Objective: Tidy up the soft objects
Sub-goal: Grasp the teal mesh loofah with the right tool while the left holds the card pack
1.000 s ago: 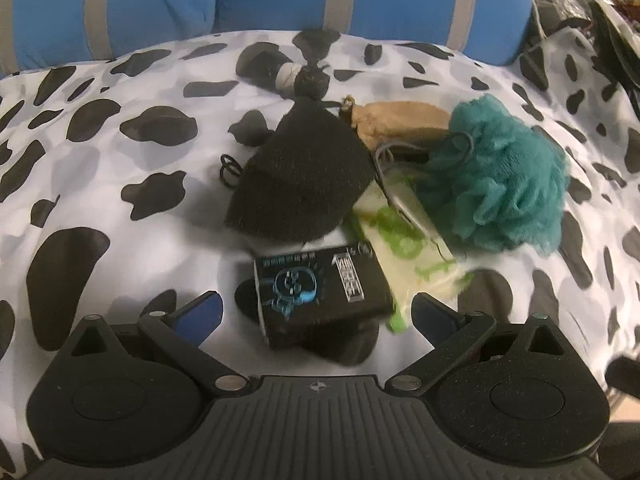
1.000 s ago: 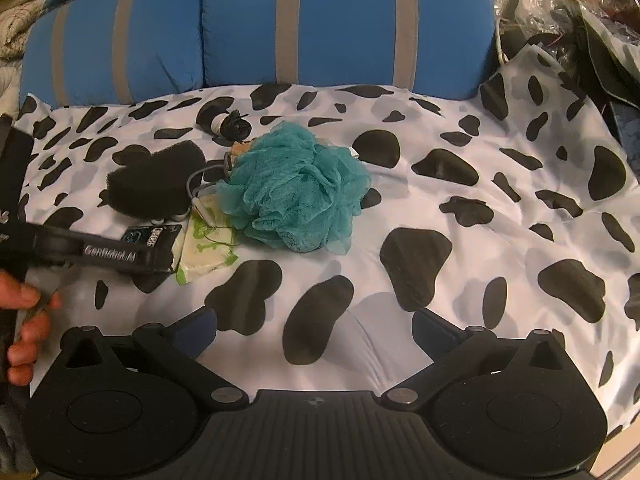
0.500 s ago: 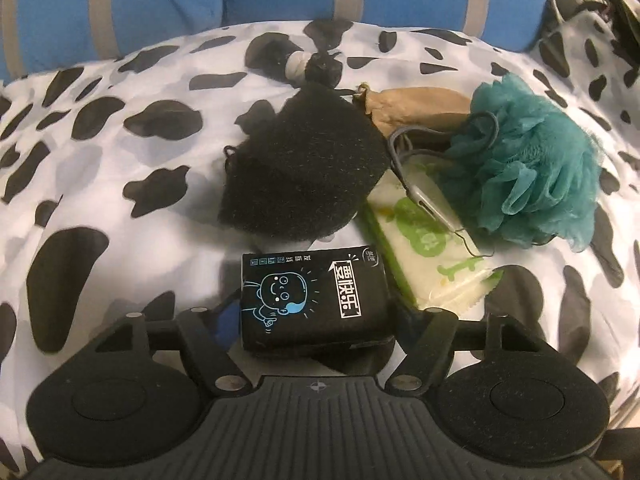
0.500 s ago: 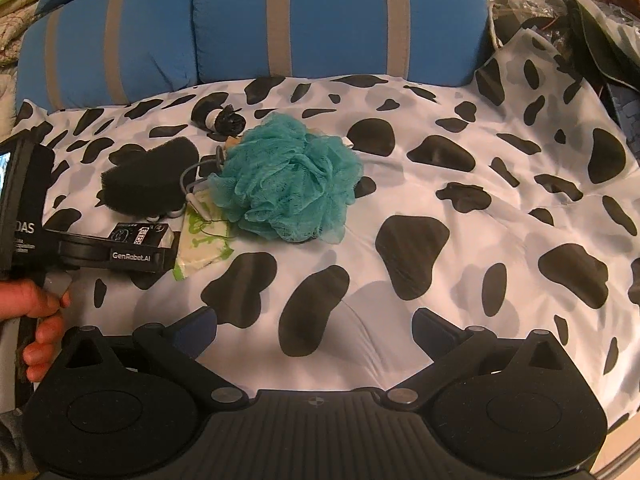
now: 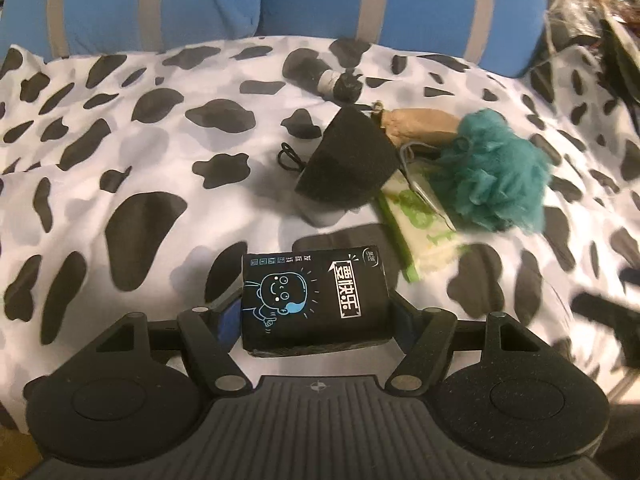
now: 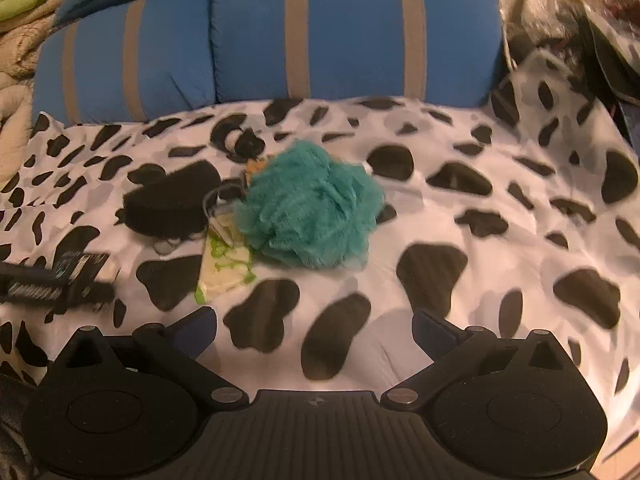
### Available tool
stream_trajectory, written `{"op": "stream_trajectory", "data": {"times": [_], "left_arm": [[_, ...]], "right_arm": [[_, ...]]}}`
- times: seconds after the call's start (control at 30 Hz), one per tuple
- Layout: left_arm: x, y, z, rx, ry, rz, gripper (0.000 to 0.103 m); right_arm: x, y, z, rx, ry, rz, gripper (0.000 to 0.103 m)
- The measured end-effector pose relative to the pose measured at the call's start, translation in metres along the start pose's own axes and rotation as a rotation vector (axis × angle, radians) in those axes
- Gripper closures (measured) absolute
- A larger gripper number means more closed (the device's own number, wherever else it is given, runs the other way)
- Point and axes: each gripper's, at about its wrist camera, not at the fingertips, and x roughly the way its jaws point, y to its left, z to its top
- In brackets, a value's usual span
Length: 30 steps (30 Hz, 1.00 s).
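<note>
My left gripper (image 5: pixel 316 312) is shut on a black tissue pack (image 5: pixel 314 298) printed with a blue cartoon face, held a little above the cow-print sheet (image 5: pixel 120 152). Beyond it lie a black sponge (image 5: pixel 348 164), a green-and-white tissue pack (image 5: pixel 420 224), a teal bath pouf (image 5: pixel 500 172) and a tan pouch (image 5: pixel 420 124). In the right wrist view the pouf (image 6: pixel 312 208) sits mid-sheet, with the sponge (image 6: pixel 172 200) and the green pack (image 6: pixel 224 268) to its left. My right gripper (image 6: pixel 314 328) stands open over bare sheet, and the left gripper (image 6: pixel 52 284) with the black pack shows at the left edge.
Blue cushions with grey stripes (image 6: pixel 352 32) line the back of the sheet. A small black-and-white item (image 5: pixel 340 82) lies near them. Dark bags and clutter (image 6: pixel 580 12) fill the far right. A thin black hair tie (image 5: pixel 290 158) lies left of the sponge.
The left gripper closed on the black tissue pack, then lifted it up and away from the pile. The right gripper stayed where it was, open.
</note>
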Motion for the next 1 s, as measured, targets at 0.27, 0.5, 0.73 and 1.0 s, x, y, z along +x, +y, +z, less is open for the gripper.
{"op": "stream_trajectory", "data": {"times": [0.27, 0.5, 0.73, 1.0], "left_arm": [[-0.02, 0.009, -0.014, 0.019, -0.034, -0.06, 0.033], [-0.016, 0.009, -0.012, 0.004, -0.038, -0.092, 0.033], [-0.014, 0.009, -0.006, -0.013, -0.041, -0.081, 0.033], [-0.015, 0.0, -0.002, 0.004, -0.047, -0.085, 0.033]], "right_arm": [[0.01, 0.006, 0.013, -0.072, -0.062, 0.02, 0.0], [0.028, 0.01, 0.024, -0.107, -0.078, 0.032, 0.0], [0.047, 0.017, 0.034, -0.204, -0.116, -0.006, 0.001], [0.08, 0.046, 0.034, -0.46, -0.126, -0.085, 0.001]]}}
